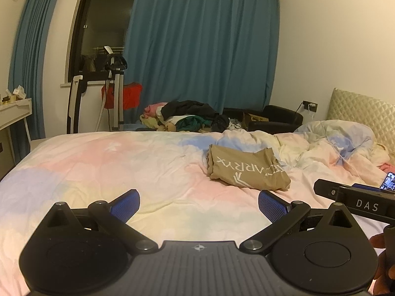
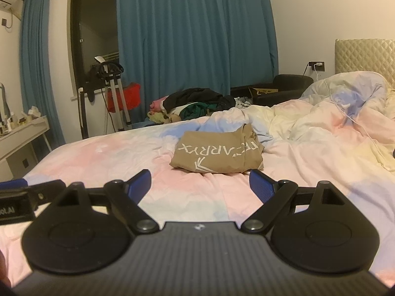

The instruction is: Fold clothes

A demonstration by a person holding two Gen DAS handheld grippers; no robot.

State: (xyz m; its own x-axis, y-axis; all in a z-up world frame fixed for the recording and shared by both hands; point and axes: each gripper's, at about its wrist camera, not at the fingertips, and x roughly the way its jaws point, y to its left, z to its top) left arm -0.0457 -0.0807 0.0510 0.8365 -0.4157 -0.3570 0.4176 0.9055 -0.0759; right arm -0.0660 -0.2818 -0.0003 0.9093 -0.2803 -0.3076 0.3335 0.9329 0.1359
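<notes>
A folded tan garment with white lettering lies on the pastel bed cover, ahead and to the right of my left gripper. That gripper is open and empty above the cover. In the right wrist view the same garment lies just ahead of my right gripper, which is open and empty, a short way from the garment's near edge. A pile of unfolded clothes sits beyond the bed's far edge; it also shows in the right wrist view.
A rumpled duvet is heaped at the right by the quilted headboard. A phone lies at the right edge. A white desk stands left, a tripod stand and blue curtains behind.
</notes>
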